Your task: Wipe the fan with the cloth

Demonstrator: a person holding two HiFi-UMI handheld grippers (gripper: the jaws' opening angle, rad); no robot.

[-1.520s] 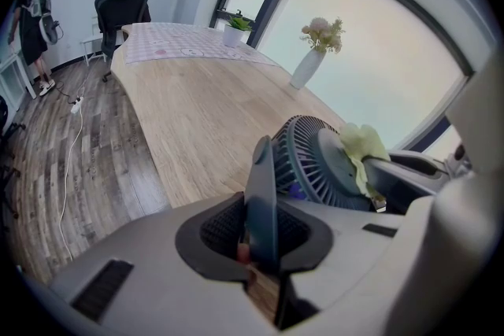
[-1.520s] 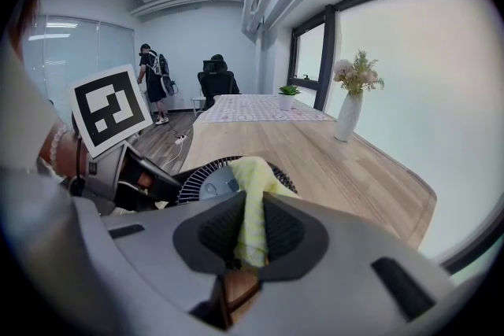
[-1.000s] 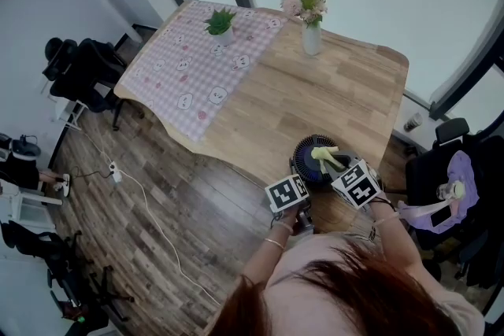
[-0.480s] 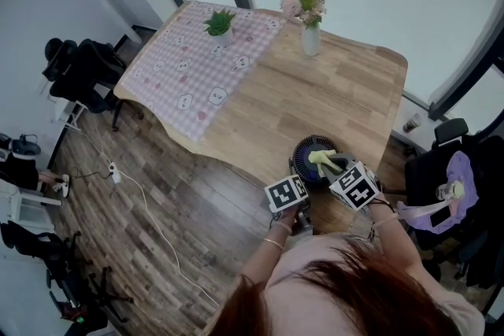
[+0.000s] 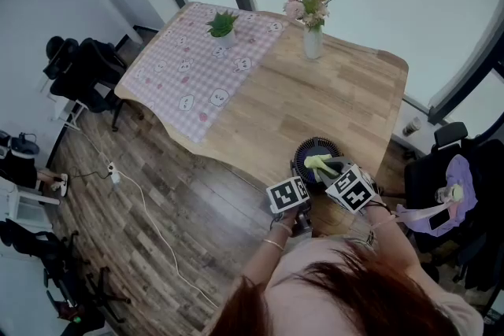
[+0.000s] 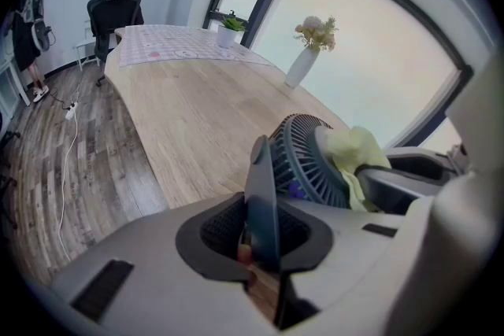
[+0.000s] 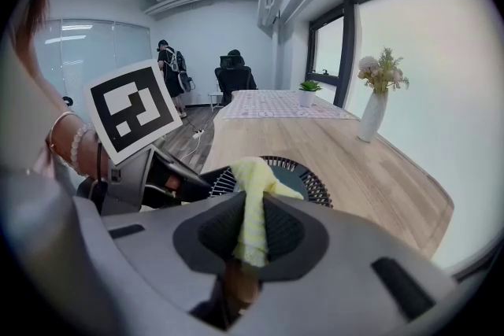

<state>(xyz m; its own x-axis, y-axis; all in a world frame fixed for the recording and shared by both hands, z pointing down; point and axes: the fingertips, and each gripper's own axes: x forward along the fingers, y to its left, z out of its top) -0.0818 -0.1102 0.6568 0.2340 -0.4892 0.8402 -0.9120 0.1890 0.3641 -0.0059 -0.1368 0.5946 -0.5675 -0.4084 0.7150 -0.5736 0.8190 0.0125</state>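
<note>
Left gripper (image 6: pixel 264 244) is clamped tight on a thin dark part at the fan's (image 6: pixel 303 161) near side. Right gripper (image 7: pixel 250 236) has its jaws pinched on the yellow cloth (image 7: pixel 256 185), and the cloth lies bunched on the fan's grille. The table's (image 5: pixel 315 90) near edge runs just beside the fan.

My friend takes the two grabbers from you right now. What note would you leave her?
Left gripper: shut on a thin dark part of the fan, holding it steady.
Right gripper: shut on the yellow cloth, which lies against the grille.
Where: the fan stands at the near edge of the wooden table.
Done: both things are gripped and the cloth is on the fan. How much is wiped cannot be told.
Left: probably rub the cloth over the whole grille.
</note>
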